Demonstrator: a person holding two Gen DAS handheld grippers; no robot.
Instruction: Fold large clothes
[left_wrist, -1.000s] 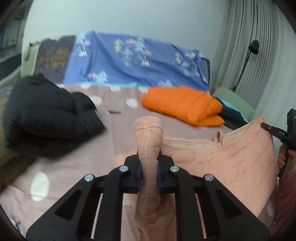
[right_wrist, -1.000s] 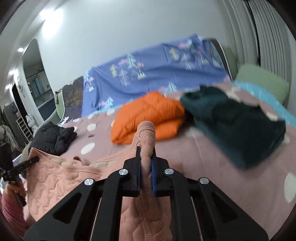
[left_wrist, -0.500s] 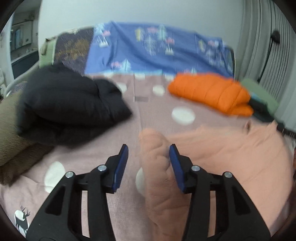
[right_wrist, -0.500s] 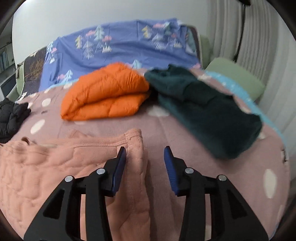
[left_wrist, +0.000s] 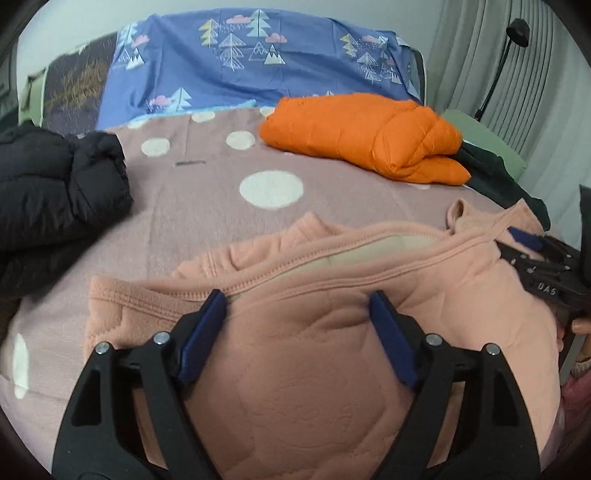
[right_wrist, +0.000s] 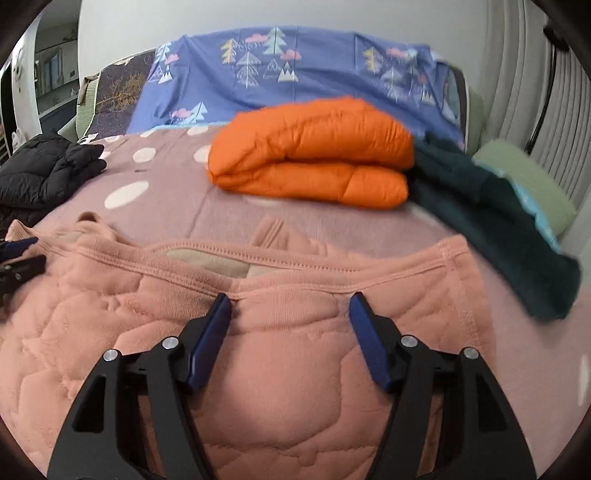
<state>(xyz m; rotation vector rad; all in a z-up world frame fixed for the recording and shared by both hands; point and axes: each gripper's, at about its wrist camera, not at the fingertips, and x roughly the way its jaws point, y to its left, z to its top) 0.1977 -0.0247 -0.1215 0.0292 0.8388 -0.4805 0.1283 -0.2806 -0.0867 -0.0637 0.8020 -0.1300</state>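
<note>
A bed (left_wrist: 207, 206) in dusty pink with pale dots, a blue tree-print sheet (left_wrist: 258, 62) hung across its head end, grey curtains (left_wrist: 517, 92) down the right side. Left to right across it: a black jacket (left_wrist: 55, 184) heaped at the left edge, a folded orange puffer (left_wrist: 365, 136) toward the head end, a dark green garment (right_wrist: 491, 218) by the right edge.

And here's the release! A second ago both tongs were clamped on bunched pink cuffs held up off the bed; now the pink quilted top (left_wrist: 314, 350) lies flat at the near edge, its ribbed edge running straight across. The left tongs (left_wrist: 295, 314) are opening wide, fabric under them but nothing pinched. The right tongs (right_wrist: 290, 314) likewise opening, pads clear of the cloth.

By the look of it, that fold is laid down and let go, with the next grip probably somewhere along the sides.
</note>
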